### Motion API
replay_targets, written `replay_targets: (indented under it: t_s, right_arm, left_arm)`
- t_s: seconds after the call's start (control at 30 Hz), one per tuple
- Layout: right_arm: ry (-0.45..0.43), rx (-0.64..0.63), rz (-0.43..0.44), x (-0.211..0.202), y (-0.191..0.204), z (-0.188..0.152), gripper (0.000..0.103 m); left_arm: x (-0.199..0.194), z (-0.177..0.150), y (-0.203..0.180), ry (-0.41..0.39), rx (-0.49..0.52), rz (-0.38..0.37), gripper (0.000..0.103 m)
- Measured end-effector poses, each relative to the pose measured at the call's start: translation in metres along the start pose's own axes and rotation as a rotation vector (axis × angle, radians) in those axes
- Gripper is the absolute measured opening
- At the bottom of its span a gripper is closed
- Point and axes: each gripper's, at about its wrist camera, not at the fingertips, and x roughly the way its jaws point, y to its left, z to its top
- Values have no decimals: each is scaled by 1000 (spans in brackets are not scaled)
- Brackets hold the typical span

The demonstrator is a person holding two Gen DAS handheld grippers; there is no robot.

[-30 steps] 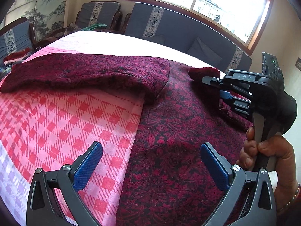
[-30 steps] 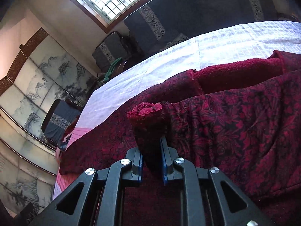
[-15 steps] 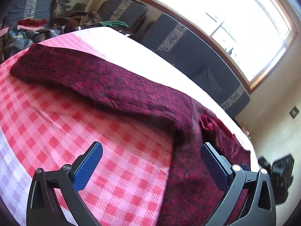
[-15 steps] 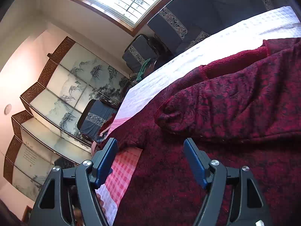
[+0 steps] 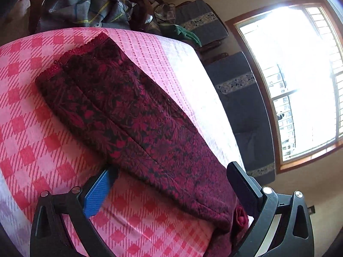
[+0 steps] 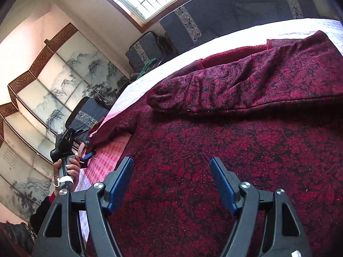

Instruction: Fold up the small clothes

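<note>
Since a second ago the right gripper (image 6: 171,184) has let go of the cuff it pinched, and the right sleeve (image 6: 246,85) now lies folded across the body of the dark red patterned garment (image 6: 214,150), which fills the centre and right of the right wrist view, spread on the pink checked cloth (image 5: 32,128). Its jaws stand wide with nothing between them, hovering low over the fabric.

In the left wrist view the other sleeve (image 5: 128,111) runs from upper left to lower right. The left gripper (image 5: 169,190) has swung round to its shoulder end, jaws apart and astride it, not yet pressing.

Likely next step: close on this sleeve and fold it inward. The left hand (image 6: 66,169) shows at the right view's left edge.
</note>
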Motion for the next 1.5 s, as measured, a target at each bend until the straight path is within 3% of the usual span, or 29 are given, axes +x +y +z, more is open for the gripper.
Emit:
replay_targets:
  t_s: [0.03, 0.1, 0.13, 0.17, 0.23, 0.3, 0.37, 0.47, 0.6, 0.7, 0.83, 0.93, 1.0, 1.1, 1.17, 1.23, 1.3, 1.4, 1.5]
  right_arm:
    - [0, 2, -1, 1, 0, -1, 72]
    - [6, 15, 3, 4, -2, -1, 72]
    - [7, 22, 4, 4, -4, -2, 73]
    - [5, 30, 6, 5, -6, -3, 73]
    - [-5, 52, 25, 4, -10, -4, 74]
    - [-27, 84, 45, 1, -16, -3, 74]
    - [-62, 131, 69, -7, -26, -3, 74]
    - [-132, 213, 101, -25, -43, 0, 74]
    - [-206, 273, 101, -54, -63, 5, 74]
    - [-262, 308, 104, -79, -79, 7, 75]
    - [-294, 328, 86, -100, -98, 5, 75]
    - [-303, 359, 75, -110, -113, 2, 76]
    - [-313, 383, 81, -117, -122, 1, 76]
    - [-331, 382, 86, -126, -126, 6, 76]
    - [-332, 368, 79, -128, -126, 15, 76]
    - [-325, 346, 64, -132, -128, 30, 77]
    - [-307, 339, 64, -129, -129, 46, 81]
    - [-260, 357, -4, -124, -134, 63, 84]
    - [-290, 354, -73, -134, -148, 79, 84]
  left_arm:
    - [2, 6, 1, -5, -1, -4, 97]
    - [14, 15, 0, 10, -4, 12, 58]
    - [23, 18, 2, 40, 0, 41, 14]
    - [33, 24, 2, 58, -8, 71, 6]
    - [36, 25, -11, 28, -5, 94, 6]
    - [29, 9, -58, -20, 106, 83, 6]
    - [25, -14, -125, -39, 260, 8, 6]
    - [22, -73, -233, -26, 506, -127, 6]
    - [45, -175, -335, 85, 712, -266, 6]
    - [80, -255, -371, 182, 845, -302, 6]
    - [130, -345, -379, 340, 992, -349, 6]
    - [161, -391, -371, 423, 1112, -289, 12]
    - [164, -401, -364, 448, 1157, -239, 12]
    - [132, -400, -351, 425, 1171, -269, 22]
    - [109, -382, -343, 364, 1155, -292, 69]
    - [84, -359, -326, 229, 1126, -315, 88]
    - [70, -336, -311, 130, 1128, -288, 93]
    - [74, -302, -287, 131, 1081, -236, 93]
    - [86, -276, -253, 115, 1009, -177, 93]
